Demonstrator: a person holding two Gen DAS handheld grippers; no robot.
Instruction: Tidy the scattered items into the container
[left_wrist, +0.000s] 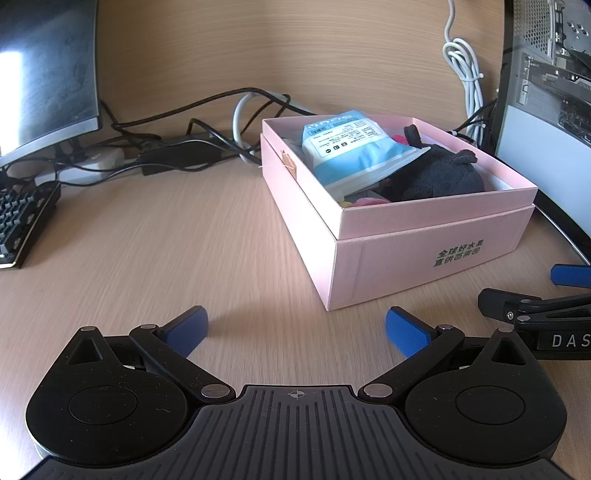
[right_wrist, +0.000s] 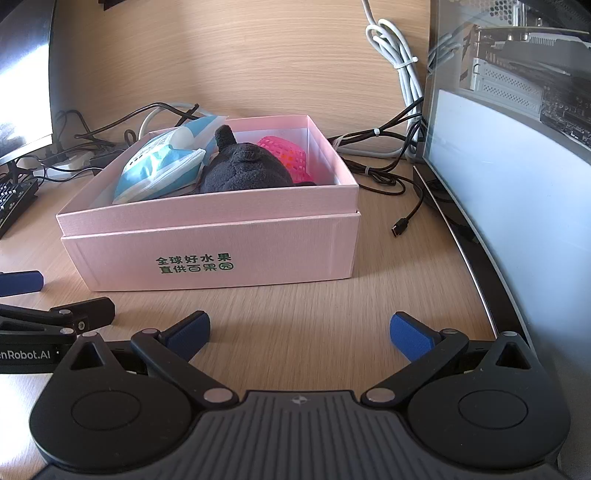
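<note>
Nearest: left tool (left_wrist: 295, 328) and right tool (right_wrist: 300, 330), both spread wide, empty, low over bare wood-grain worktop (left_wrist: 155, 236). Beyond, pink cardboard box (right_wrist: 221, 254), stiff-walled, already holding blue crinkly pouch (right_wrist: 159, 171), dark plush toy (right_wrist: 243, 168), pink mesh ball (right_wrist: 284, 153). Probably light, soft, compressible; pouch slippery, best pinched at sealed edge. No loose item visible outside.

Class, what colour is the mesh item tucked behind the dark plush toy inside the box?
Bright pink mesh item, clearest in the right wrist view, behind the plush toy.
</note>
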